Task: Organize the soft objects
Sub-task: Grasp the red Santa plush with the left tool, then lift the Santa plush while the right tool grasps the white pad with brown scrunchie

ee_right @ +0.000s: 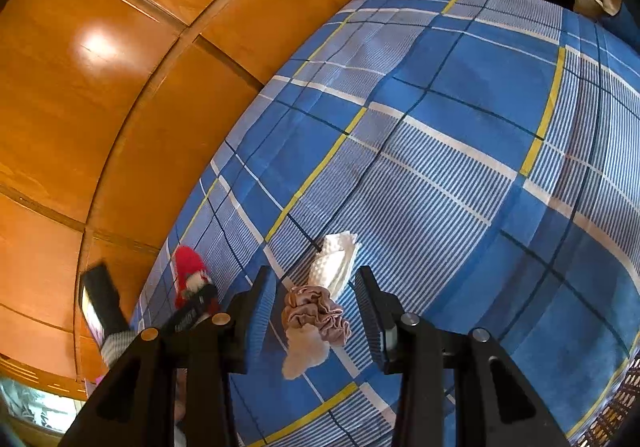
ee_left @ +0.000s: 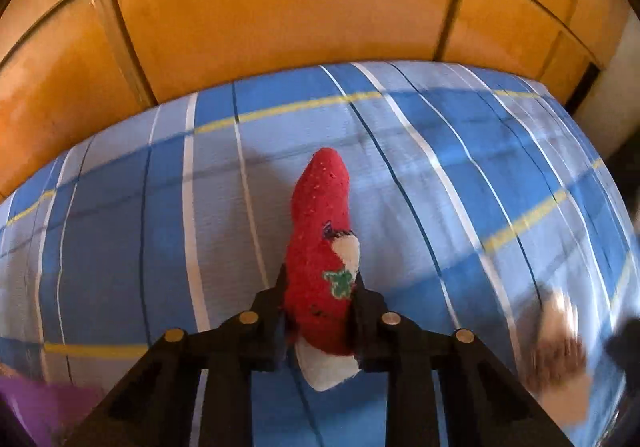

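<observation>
Plaid bedsheet below; left gripper clamps red sock; right gripper spread, straddling scrunchie.

On my left feed I see a red sock with a white toe and cuff, a small green motif and dark stitching. The bedsheet under it is blue plaid: solid blue blocks, pale blue-and-white striped panels, white bands, thin yellow and dark lines. On the right feed, a dusty-pink scrunchie, a white dotted cloth, and glossy orange-brown wardrobe panels. Both grippers are black.
</observation>
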`<state>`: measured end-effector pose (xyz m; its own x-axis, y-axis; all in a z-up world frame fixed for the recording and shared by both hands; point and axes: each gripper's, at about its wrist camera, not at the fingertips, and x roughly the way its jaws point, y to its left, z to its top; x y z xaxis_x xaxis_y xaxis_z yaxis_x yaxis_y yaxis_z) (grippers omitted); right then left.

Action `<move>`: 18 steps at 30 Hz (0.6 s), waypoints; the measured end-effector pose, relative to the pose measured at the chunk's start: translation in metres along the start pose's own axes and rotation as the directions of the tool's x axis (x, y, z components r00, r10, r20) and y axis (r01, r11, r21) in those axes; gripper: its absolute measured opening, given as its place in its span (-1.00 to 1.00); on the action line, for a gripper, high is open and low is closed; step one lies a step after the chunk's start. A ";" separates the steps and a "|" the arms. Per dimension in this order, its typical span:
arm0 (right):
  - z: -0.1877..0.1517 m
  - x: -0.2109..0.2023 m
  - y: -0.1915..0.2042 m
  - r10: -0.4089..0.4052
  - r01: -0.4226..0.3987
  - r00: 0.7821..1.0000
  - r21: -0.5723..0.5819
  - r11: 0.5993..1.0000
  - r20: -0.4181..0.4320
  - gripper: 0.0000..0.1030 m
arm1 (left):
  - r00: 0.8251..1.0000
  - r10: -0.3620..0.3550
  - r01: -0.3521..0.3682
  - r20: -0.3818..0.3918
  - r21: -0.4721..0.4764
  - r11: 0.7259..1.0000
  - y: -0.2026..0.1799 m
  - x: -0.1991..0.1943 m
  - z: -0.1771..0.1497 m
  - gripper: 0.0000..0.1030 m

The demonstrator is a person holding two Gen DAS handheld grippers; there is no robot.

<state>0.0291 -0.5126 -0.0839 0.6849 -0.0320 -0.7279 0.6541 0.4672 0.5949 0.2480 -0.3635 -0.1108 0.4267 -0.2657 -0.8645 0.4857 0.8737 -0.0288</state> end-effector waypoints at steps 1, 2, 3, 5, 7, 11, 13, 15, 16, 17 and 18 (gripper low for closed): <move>0.000 0.000 -0.002 -0.003 0.003 1.000 0.010 1.000 0.000 -0.20 | 1.000 -0.012 0.012 0.001 0.007 1.000 -0.001 -0.004 -0.008 -0.53; 0.001 -0.001 -0.004 -0.006 0.006 1.000 0.018 1.000 0.002 -0.20 | 1.000 -0.028 0.028 0.002 0.025 0.999 -0.003 -0.012 -0.020 -0.52; 0.001 -0.001 -0.005 -0.009 0.009 1.000 0.026 1.000 0.004 -0.20 | 1.000 -0.030 0.030 0.006 0.044 0.999 -0.006 -0.019 -0.030 -0.52; 0.001 0.000 -0.008 -0.014 0.014 1.000 0.040 0.999 0.002 -0.20 | 0.999 -0.049 0.048 0.012 0.069 0.996 -0.009 -0.033 -0.053 -0.52; 0.001 0.002 -0.012 -0.023 0.024 1.000 0.057 0.998 -0.006 -0.20 | 0.998 -0.056 0.054 0.017 0.101 0.993 -0.015 -0.041 -0.071 -0.52; 0.000 0.005 -0.011 -0.044 0.045 0.999 0.053 0.998 -0.015 -0.20 | 0.996 -0.081 0.076 0.027 0.132 0.988 -0.009 -0.065 -0.110 -0.52; -0.001 0.009 -0.008 -0.054 0.055 0.998 0.034 0.998 -0.031 -0.20 | 0.995 -0.096 0.090 0.032 0.149 0.985 -0.005 -0.075 -0.127 -0.52; -0.003 0.014 -0.004 -0.052 0.053 0.997 0.011 0.999 -0.053 -0.20 | 0.993 -0.106 0.096 0.046 0.178 0.979 -0.003 -0.084 -0.143 -0.52; -0.004 0.017 -0.001 -0.050 0.050 0.996 -0.004 0.999 -0.067 -0.20 | 0.993 -0.110 0.098 0.053 0.191 0.977 -0.001 -0.088 -0.151 -0.52; -0.005 0.019 0.002 -0.048 0.047 0.996 -0.015 0.999 -0.078 -0.20 | 0.991 -0.121 0.107 0.060 0.197 0.975 0.003 -0.093 -0.160 -0.52; -0.007 0.022 0.005 -0.044 0.042 0.995 -0.030 0.999 -0.091 -0.20 | 0.989 -0.131 0.115 0.068 0.196 0.974 0.007 -0.098 -0.167 -0.51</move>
<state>0.0452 -0.5050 -0.0989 0.6233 0.0276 -0.7815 0.6723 0.4914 0.5536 0.0816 -0.2634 -0.1099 0.4104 -0.4050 -0.8170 0.6719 0.7400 -0.0292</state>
